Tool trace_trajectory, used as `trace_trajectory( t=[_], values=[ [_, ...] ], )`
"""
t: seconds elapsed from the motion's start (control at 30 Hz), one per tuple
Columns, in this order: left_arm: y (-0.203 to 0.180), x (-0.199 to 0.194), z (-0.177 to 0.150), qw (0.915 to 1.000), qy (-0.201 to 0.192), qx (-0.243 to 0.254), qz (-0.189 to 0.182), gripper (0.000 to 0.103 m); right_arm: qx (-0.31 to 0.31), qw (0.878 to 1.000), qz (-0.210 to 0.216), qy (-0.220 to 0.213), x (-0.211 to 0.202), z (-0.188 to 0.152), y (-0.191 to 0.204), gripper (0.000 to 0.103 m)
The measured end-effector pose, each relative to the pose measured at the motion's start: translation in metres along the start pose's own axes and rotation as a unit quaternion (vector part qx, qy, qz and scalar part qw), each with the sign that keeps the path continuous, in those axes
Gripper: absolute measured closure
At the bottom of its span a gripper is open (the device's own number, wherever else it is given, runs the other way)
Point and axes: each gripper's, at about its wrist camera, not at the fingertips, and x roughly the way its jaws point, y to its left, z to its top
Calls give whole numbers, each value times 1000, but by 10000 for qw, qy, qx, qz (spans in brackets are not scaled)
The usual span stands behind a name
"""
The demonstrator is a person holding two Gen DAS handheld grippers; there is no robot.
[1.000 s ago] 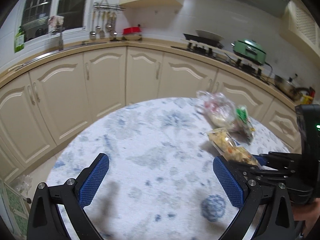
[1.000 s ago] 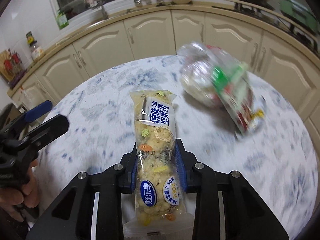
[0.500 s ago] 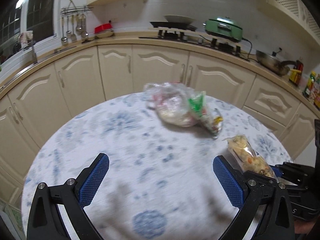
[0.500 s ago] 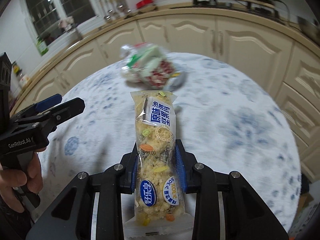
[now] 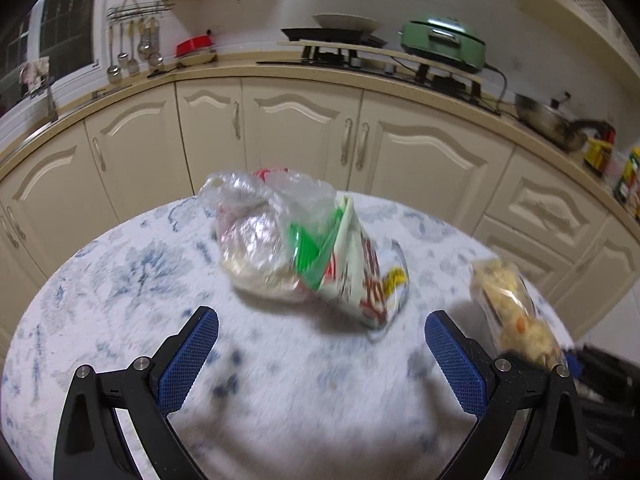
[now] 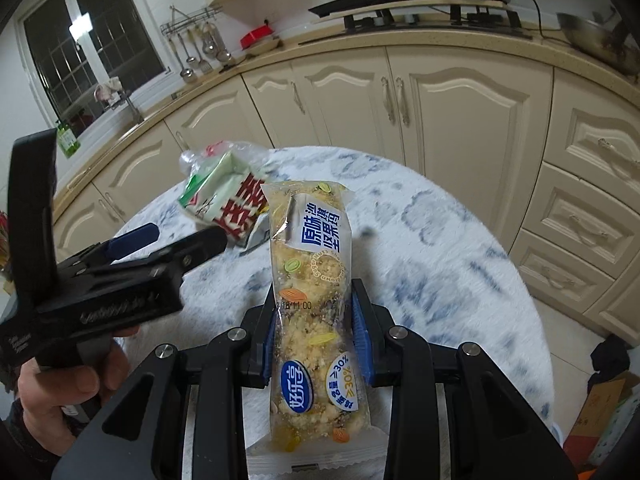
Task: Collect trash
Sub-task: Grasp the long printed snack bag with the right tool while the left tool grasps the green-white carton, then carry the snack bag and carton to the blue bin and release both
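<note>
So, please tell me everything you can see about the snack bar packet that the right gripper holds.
The snack bar packet is a long clear plastic wrapper showing crumbly yellow nut cake inside, with a blue and white printed label, round badges near the bottom and a crimped white end seal. It looks sealed and full. It stands roughly upright along the fingers of the right gripper, whose blue pads press its two sides near the middle. Its upper half sticks out free above the round table, touching nothing else.
</note>
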Motion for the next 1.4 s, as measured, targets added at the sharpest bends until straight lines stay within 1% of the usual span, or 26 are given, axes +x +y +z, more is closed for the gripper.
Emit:
trace_trajectory(
  t=[0.07,0.13,0.23,0.27,0.3,0.33,0.43,0.47,0.63,0.73,0.9,1.07,1.23,1.4],
  values=[
    [-2,12,5,9999,-37,-65,73,2,27,10000,57,-27,0,2,-4,71],
    [-4,24,11,9998,11,-66,165,7,27,10000,77,-58,0,4,-6,71],
    [-4,35,19,9998,30,-155,141,26,58,9999,112,-54,1,7,-9,71],
    [-4,38,20,9998,46,-181,78,46,61,9999,121,-57,1,7,-9,71],
    [-1,41,21,9997,105,-208,-44,69,60,9999,124,-61,1,6,-9,71],
    [0,43,20,9994,120,-264,-212,71,55,9999,129,-62,1,6,-8,71],
    [2,42,18,9991,120,-220,-351,82,41,9999,110,-73,0,4,-7,71],
    [2,42,16,9990,145,-200,-381,91,45,9999,103,-71,-1,4,-6,71],
    [8,30,2,9988,164,-161,-441,91,6,9999,87,-73,-6,-1,1,71],
    [13,16,-8,9987,132,-157,-470,91,-19,9999,111,-75,-10,-3,7,71],
    [26,-32,-27,9987,-35,-162,-482,91,-64,9998,128,-112,-23,-11,18,71],
    [34,-81,-50,9981,-278,-88,-542,91,-76,9997,136,-213,-45,-24,32,71],
    [39,-137,-74,9960,-590,-16,-673,91,-78,9991,141,-380,-74,-37,46,71],
    [40,-187,-94,9926,-897,61,-812,91,-74,9977,105,-669,-115,-46,51,71]
  ],
)
